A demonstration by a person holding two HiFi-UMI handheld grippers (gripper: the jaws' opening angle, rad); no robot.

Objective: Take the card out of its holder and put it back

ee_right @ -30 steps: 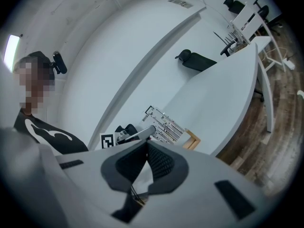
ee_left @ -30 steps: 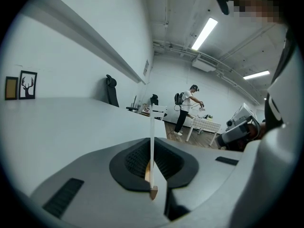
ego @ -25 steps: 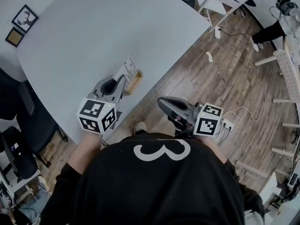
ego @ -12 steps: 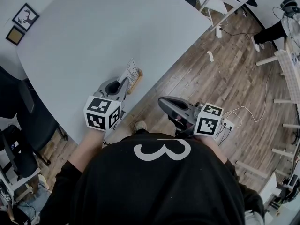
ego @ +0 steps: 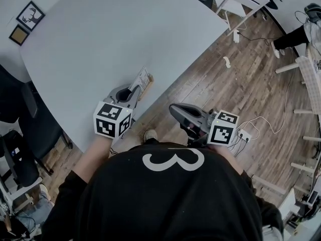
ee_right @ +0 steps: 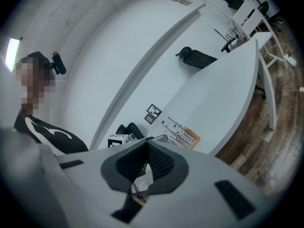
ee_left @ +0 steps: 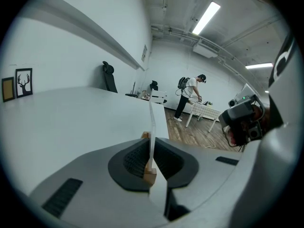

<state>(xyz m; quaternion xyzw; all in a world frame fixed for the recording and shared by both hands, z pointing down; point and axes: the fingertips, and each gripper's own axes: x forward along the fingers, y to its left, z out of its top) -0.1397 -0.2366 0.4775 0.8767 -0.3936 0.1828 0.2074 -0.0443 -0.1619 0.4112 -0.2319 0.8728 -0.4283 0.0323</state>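
Locate card upright in wooden holder, just inside near edge of bench. Note left claw clamped on card: pads pressed against both faces, card seen edge-on between them. Note holder ends showing ahead of and behind pads. Find right claw off bench, beyond near edge, over plank floor, well apart from card; jaws together, nothing held. Observe framed prints past far-left corner of bench.
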